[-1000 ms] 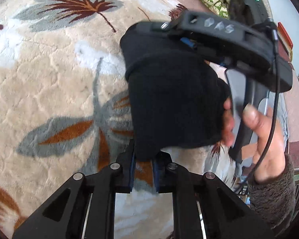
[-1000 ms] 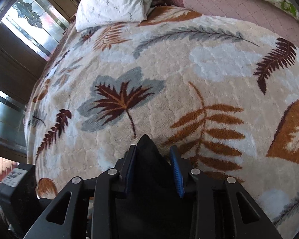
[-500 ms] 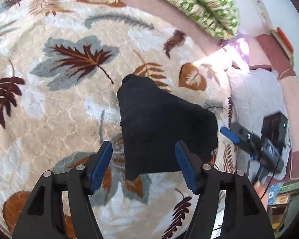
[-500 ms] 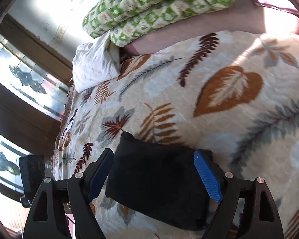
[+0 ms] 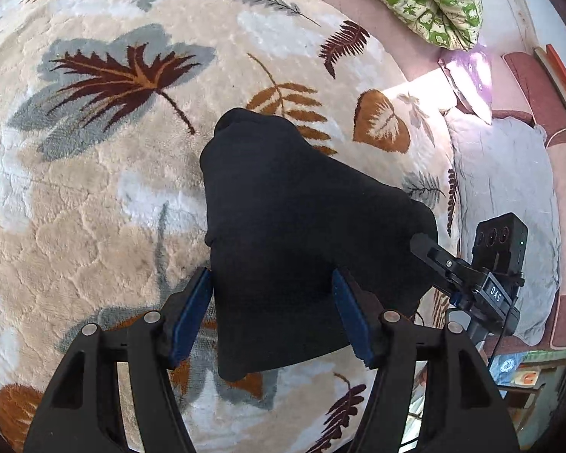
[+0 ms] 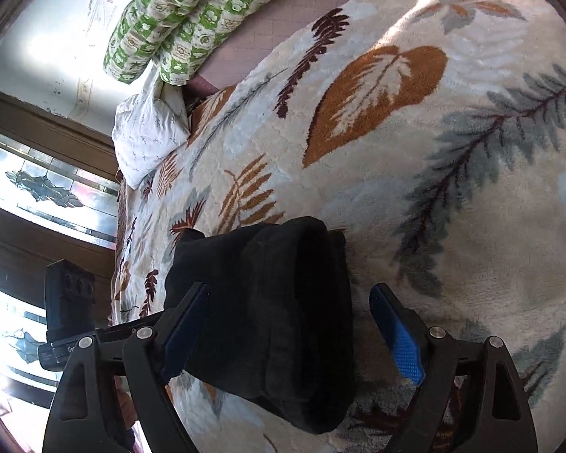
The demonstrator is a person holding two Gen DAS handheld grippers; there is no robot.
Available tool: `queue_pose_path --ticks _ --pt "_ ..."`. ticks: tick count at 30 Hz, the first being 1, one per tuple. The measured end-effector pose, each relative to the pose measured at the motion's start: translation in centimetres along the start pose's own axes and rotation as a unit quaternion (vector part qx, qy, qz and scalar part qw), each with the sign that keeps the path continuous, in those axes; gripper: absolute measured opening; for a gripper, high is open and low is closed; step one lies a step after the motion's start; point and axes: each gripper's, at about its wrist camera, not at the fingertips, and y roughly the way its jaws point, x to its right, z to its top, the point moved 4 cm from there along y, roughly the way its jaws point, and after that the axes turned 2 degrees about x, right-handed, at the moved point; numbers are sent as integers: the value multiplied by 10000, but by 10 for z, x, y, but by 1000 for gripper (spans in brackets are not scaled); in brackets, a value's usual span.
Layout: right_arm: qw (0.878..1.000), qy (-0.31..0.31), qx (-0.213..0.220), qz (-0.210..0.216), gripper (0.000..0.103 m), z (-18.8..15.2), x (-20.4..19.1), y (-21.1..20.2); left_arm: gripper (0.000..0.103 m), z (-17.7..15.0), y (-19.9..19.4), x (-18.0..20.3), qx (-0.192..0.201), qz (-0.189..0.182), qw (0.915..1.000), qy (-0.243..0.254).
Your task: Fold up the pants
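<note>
Jaws of the left gripper (image 5: 271,317) stand apart, blue pads on either side of the near edge of the folded black pants (image 5: 294,234) without pressing the cloth. Jaws of the right gripper (image 6: 292,334) are spread wider; its left pad lies just beside the bundle, its right pad well clear over the blanket (image 6: 452,158), so neither tool grips anything. The pants lie as a thick folded bundle on the leaf-patterned blanket covering the bed, towards its near side. At the far edge lie a green patterned quilt (image 6: 192,19) and a white pillow (image 6: 147,132). Seen from the left wrist, the right gripper sits just right of the bundle.
</note>
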Motion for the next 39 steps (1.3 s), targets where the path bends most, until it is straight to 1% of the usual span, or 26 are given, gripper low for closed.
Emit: queue_pose_path --ticks 3,5,7,9,11,15,18,21,23,25,28,29,31,32,33,35,36,37,38,39 --pt "9999 -27 -107 94 88 -4 6 5 65 3 8 0 -30 48 10000 62" --pt "9997 -50 -104 231 90 -4 7 4 65 2 14 -1 -119 17 9999 -19" --pt "9994 -75 -174 302 91 -4 7 6 68 1 17 -2 -144 12 9999 -50" --pt "9990 -217 -268 269 92 -5 6 8 72 1 18 -4 -119 21 9999 -77" --pt "9983 -396 -401 127 92 -8 3 10 73 0 19 -7 -105 -44 9998 -130" --pt "9933 -869 -651 -390 92 -15 -8 17 73 -1 18 -8 -84 -89 9998 -130" --pt "9941 -690 -544 -635 92 -15 -10 19 73 -1 19 -8 -79 -98 9999 -115" --pt "9959 -347 -377 -749 94 -15 -9 19 73 0 19 -10 -91 -148 9998 -140" --pt "9963 -236 -296 -766 97 -16 -9 19 73 -1 18 -10 -79 -155 9998 -132" --pt "9962 -304 -410 -709 102 -15 -11 22 73 -1 18 -10 -58 -138 9998 -116" --pt "9954 -409 -488 -716 103 -13 -12 21 74 -2 18 -10 -33 -120 9999 -112" --pt "9946 -443 -445 -831 102 -12 -13 18 74 -2 19 -10 -27 -112 9999 -121" --pt "9884 -448 -252 -1426 102 -12 -12 12 78 -2 20 -8 16 -83 9998 -154" --pt "9869 -375 -270 -1547 102 -14 -9 13 79 -3 21 -6 68 -33 9998 -156" --pt "9874 -334 -300 -1515 103 -16 -7 13 80 -5 21 -4 134 65 9998 -115" --pt "9877 -461 -247 -1474 103 -17 -7 12 80 -7 23 3 203 223 9995 34" --pt "9879 -549 -242 -1429 102 -18 -8 12 76 -9 24 6 231 247 9994 96" --pt "9876 -645 -205 -1415 98 -19 -9 12 59 -11 24 9 240 196 9994 138" --pt "9886 -733 -171 -1305 83 -22 -12 13 53 -12 23 11 232 116 9995 154" --pt "9905 -786 -222 -1110 71 -25 -15 15 43 -13 21 12 263 53 9995 167"
